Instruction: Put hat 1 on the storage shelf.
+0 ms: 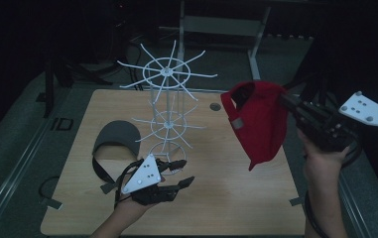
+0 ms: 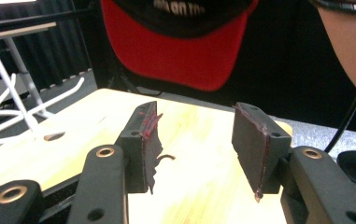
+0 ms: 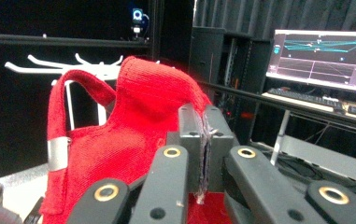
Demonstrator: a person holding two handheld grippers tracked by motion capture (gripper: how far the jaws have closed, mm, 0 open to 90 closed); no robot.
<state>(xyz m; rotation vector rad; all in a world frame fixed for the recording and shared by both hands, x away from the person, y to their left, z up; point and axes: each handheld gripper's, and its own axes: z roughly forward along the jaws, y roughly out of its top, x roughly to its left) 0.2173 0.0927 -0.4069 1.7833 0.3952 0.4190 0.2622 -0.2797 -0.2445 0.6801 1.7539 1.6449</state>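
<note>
Red cap (image 1: 258,121) hangs above the table's (image 1: 226,198) right edge, clamped in the right gripper's (image 3: 203,154) jaws; its black lining appears in the left gripper view. Left gripper (image 1: 179,178), near the front edge, has jaws apart, empty.

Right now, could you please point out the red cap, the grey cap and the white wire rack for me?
red cap (image 1: 258,119): high view, on the knitted crown.
grey cap (image 1: 118,136): high view, on its grey top.
white wire rack (image 1: 166,72): high view, on the hub of the top ring.
</note>
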